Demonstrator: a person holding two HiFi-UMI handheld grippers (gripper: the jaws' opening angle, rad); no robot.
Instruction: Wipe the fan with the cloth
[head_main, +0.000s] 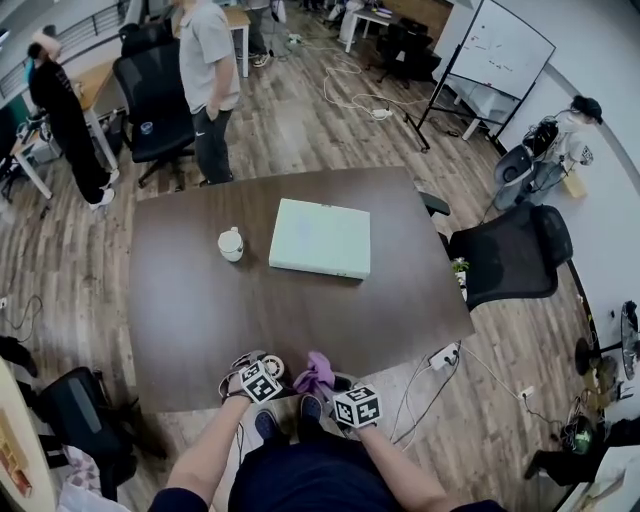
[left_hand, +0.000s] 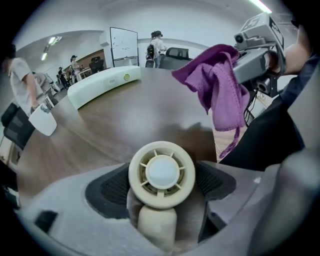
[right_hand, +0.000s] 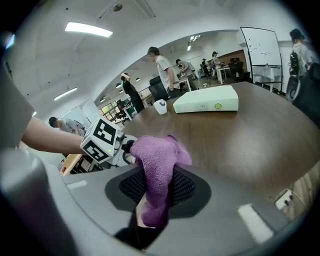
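Left gripper (left_hand: 162, 187) gapes wide around the cream fan (left_hand: 161, 172) at the table (left_hand: 125, 120) edge, right gripper (right_hand: 155, 192) clamping the purple cloth (right_hand: 159, 165) alongside.

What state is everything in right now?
left gripper: jaws open, fan between them
right gripper: jaws shut on cloth
fan: at near edge of table, clear of the cloth
cloth: bunched, hanging from right gripper
cup: upright on table
box: flat, closed
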